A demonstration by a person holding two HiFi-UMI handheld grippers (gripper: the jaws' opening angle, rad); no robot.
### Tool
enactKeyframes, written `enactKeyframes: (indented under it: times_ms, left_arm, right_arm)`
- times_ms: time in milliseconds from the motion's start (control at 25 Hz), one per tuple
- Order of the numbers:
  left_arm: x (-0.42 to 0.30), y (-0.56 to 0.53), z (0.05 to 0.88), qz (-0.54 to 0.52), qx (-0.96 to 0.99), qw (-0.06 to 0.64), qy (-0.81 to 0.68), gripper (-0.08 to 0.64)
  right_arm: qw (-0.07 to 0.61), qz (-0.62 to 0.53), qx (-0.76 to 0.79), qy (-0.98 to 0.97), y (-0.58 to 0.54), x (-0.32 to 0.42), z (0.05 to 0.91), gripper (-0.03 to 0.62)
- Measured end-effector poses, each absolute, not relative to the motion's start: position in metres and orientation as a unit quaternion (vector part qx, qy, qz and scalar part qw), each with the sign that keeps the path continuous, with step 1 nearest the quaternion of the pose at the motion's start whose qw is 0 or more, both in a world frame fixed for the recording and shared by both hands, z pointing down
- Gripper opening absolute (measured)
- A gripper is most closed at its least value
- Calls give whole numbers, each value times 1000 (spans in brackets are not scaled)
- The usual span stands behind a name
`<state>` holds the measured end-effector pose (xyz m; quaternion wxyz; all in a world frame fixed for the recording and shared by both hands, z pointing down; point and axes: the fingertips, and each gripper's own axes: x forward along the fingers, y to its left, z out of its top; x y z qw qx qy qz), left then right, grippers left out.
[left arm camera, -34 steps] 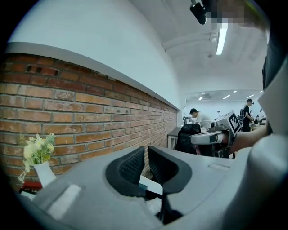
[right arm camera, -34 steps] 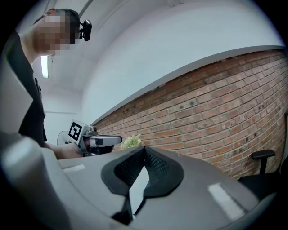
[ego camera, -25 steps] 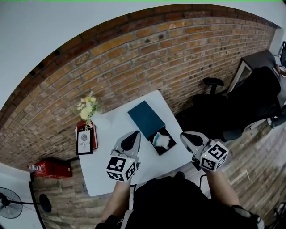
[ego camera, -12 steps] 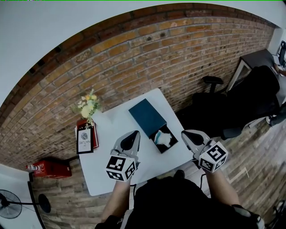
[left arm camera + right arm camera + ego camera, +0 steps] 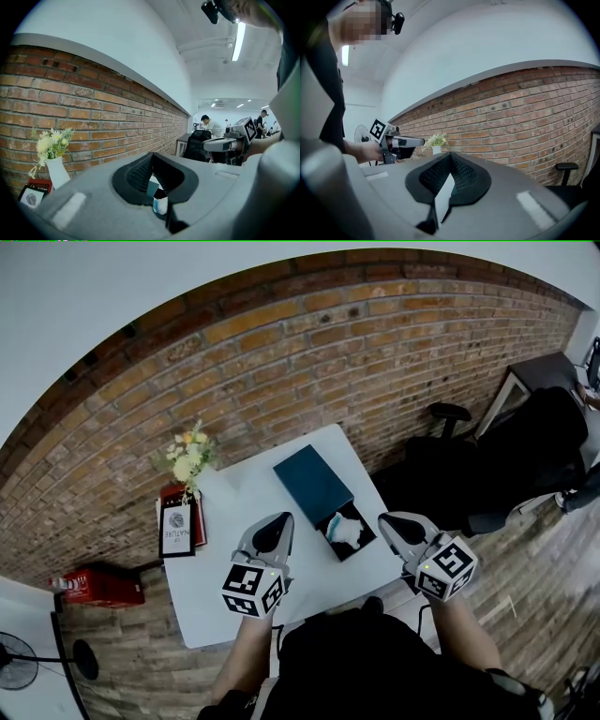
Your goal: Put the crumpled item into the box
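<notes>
As crumpled item (image 5: 350, 530) stayed in box (image 5: 336, 548), left gripper (image 5: 274, 532) & right gripper (image 5: 397, 526) kept jaws clenched, empty; task prob. complete.

My left tool (image 5: 282, 520) and right tool (image 5: 388, 521) look like matt grey plastic, with ribbed black pads (image 5: 139, 172). The table (image 5: 202, 607) is smooth, matt white; the crumpled item (image 5: 349, 532) seems soft paper; the brick wall (image 5: 281, 371) is rough.

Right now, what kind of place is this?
Likely an open-plan office: a brick wall, a white table, an office chair, and people at desks further back.
</notes>
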<state>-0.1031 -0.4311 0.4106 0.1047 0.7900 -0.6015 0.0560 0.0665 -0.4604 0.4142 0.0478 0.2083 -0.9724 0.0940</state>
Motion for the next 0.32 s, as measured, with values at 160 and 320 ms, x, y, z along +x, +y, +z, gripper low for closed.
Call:
enactKeyframes:
  times_ms: [160,320]
  left_arm:
    - [-104,-435,411,55,792,108,-598,8]
    - [-106,-439,412,55,794,109,-595,8]
  right_arm:
    - [48,96,209,-972,-463,64,412,-2]
    - [47,92,211,-972,-467,60,411,-2]
